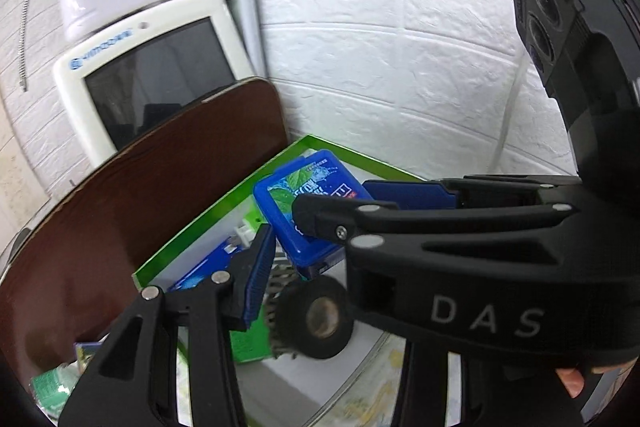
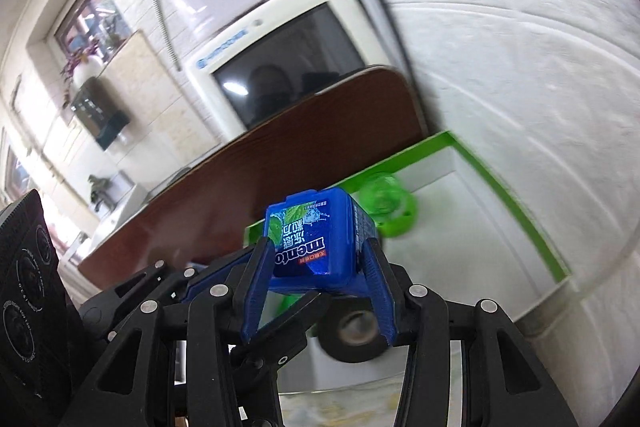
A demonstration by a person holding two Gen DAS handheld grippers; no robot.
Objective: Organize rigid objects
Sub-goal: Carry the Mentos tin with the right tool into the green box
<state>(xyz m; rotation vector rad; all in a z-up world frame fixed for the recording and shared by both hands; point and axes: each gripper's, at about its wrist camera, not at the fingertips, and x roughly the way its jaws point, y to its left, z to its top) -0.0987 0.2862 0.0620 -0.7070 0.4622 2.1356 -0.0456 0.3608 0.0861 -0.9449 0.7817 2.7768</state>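
Against the white wall, only the right wrist view shows a green cup [image 2: 390, 205] beyond the right hand-held gripper [image 2: 320, 291] grasping the blue box [image 2: 312, 239].

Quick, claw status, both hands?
Left claw: cannot tell, one finger hidden; tape roll beside the other.
Right claw: closed on mint box.

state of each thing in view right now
mint box: held in the air, tilted
right gripper: shut on the mint box
left gripper: state unclear
tape roll: lying in the tray
green tray: on the table, by the wall
monitor: screen dark
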